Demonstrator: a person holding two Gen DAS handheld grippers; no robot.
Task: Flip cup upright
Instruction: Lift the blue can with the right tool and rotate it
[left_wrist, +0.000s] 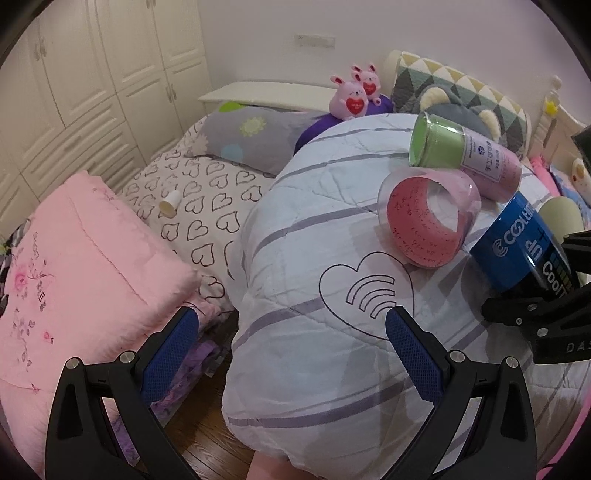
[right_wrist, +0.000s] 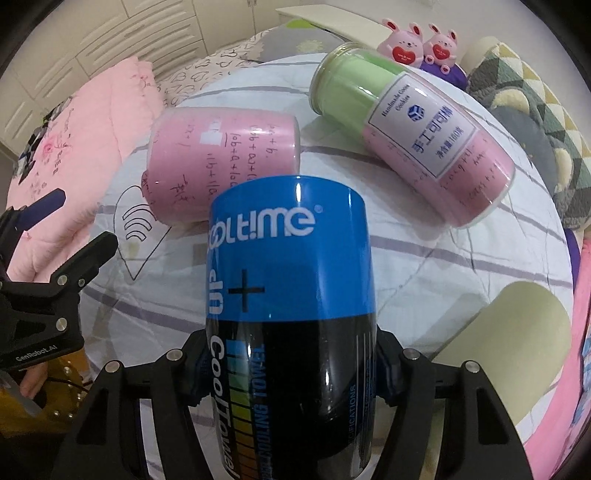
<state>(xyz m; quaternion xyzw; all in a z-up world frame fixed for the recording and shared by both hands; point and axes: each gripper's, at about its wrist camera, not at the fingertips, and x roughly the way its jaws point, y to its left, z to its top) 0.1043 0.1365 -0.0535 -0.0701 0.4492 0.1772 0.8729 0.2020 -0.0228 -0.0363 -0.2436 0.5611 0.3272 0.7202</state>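
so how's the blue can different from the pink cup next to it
The blue can is clamped between the right gripper fingers and lifted at a tilt; the pink cup lies free on its side on the quilt. The can is glossy blue and black with printed lettering; the cup is clear plastic lined with pink paper covered in handwriting. The cup's open mouth faces the left gripper, which is open. Both are cylinders.

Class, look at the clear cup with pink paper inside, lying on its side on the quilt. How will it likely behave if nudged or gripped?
The pink-lined cup is round and on its side, so a nudge would probably roll it, though the soft quilt may slow it. Its thin clear wall suggests it is light and may flex under the fingers. The glossy surface looks slippery.
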